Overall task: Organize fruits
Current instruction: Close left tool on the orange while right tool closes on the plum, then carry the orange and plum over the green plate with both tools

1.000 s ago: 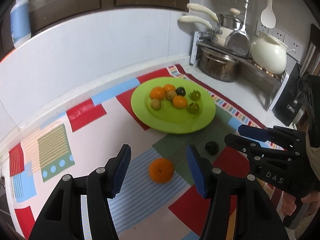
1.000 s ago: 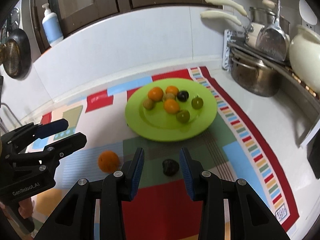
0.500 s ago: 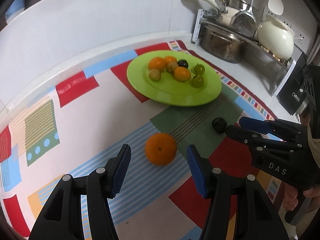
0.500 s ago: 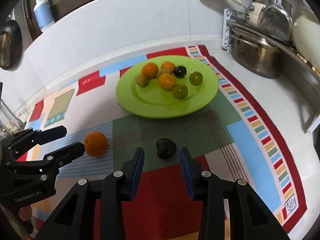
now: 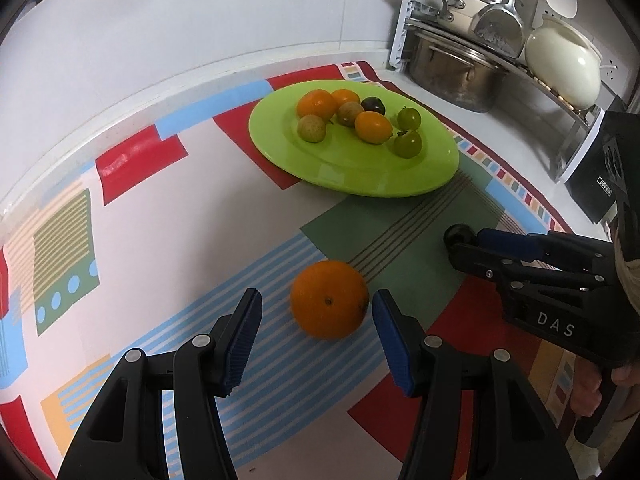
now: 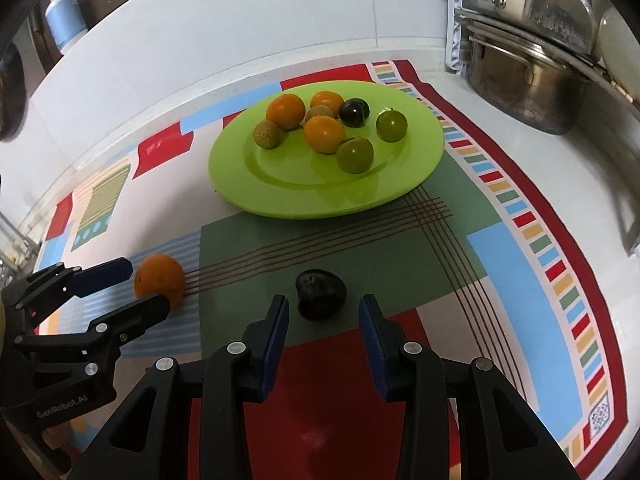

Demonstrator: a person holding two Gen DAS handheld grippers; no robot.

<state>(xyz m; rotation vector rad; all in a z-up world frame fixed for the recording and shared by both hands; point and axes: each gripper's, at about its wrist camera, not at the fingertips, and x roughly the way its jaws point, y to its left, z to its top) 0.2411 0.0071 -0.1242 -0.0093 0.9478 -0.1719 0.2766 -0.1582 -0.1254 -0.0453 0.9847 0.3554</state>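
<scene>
Below, a round dimpled orange lies between ribbed blue fingers

A round orange lies on the mat's blue-striped patch, well in front of the green plate, its small stem dimple facing up. A dark, nearly black plum, slightly heart-shaped, lies on the mat's green patch, also in front of the plate and apart from the orange. On the plate sit three orange fruits, two speckled tan ones, two green plums and one dark plum, clustered toward its far side.
</scene>
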